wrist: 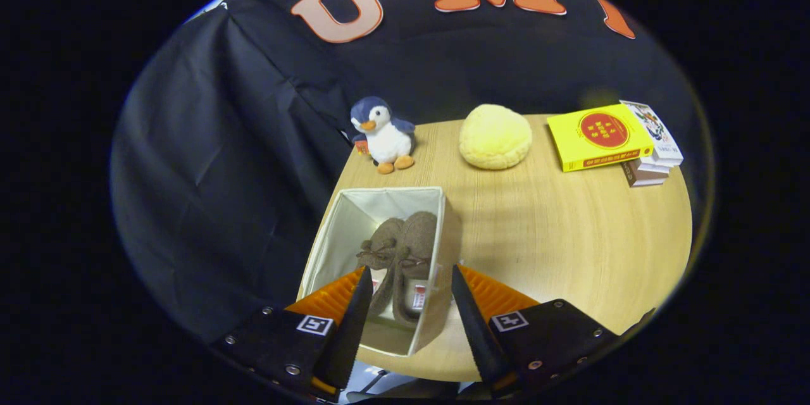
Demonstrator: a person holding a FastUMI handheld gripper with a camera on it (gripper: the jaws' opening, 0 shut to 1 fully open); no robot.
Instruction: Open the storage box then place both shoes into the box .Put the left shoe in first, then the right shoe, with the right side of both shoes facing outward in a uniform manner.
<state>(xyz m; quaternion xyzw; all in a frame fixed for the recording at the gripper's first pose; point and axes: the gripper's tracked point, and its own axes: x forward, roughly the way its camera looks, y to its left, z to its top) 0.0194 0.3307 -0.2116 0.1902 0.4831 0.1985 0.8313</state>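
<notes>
Looks basically done: both brown felt slipper-style shoes [400, 252] sit side by side inside the open cream fabric storage box [329, 237] on the light wooden counter [569, 247], hand-held gripper [408, 304] hovering wide and empty above.

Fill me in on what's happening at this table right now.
A hand-held gripper hovers over an open storage box on the round table, fingers apart and holding nothing. Both brown shoes already lie side by side inside the box, seen between the fingers. Beyond the box sit a penguin toy, a yellow bun-shaped cushion and a stack of books.
</notes>
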